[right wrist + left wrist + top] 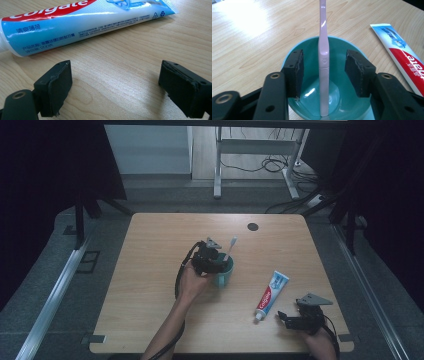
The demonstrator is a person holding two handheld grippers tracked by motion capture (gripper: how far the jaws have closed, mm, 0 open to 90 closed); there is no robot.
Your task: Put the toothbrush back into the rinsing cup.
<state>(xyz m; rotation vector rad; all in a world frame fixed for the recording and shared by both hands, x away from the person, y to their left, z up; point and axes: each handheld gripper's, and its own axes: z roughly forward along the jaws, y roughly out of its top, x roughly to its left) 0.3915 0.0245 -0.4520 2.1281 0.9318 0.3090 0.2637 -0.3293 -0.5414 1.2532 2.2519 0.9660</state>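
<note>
- Left hand-held gripper [323, 72] part open, pads clear of toothbrush [323, 57] standing in cup [342, 105].
- Risk: snagging the brush on retreat tips the cup.
- Right hand-held gripper [115, 87] wide open, empty, near toothpaste [75, 22].

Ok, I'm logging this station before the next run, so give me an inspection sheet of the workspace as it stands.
Surface: wooden table, a dark round spot near the far edge.
Job's things: pink toothbrush standing in the teal cup; toothpaste tube lying flat, apart from the cup.
Clutter: nothing seen.
Grippers: left claw open over the cup, pads either side of the toothbrush without touching it; right claw open, low over bare wood beside the tube.
Cables: a black one trails from the left claw; more on the floor beyond the table.
Surroundings: dark curtains at both sides, a white desk frame behind.
</note>
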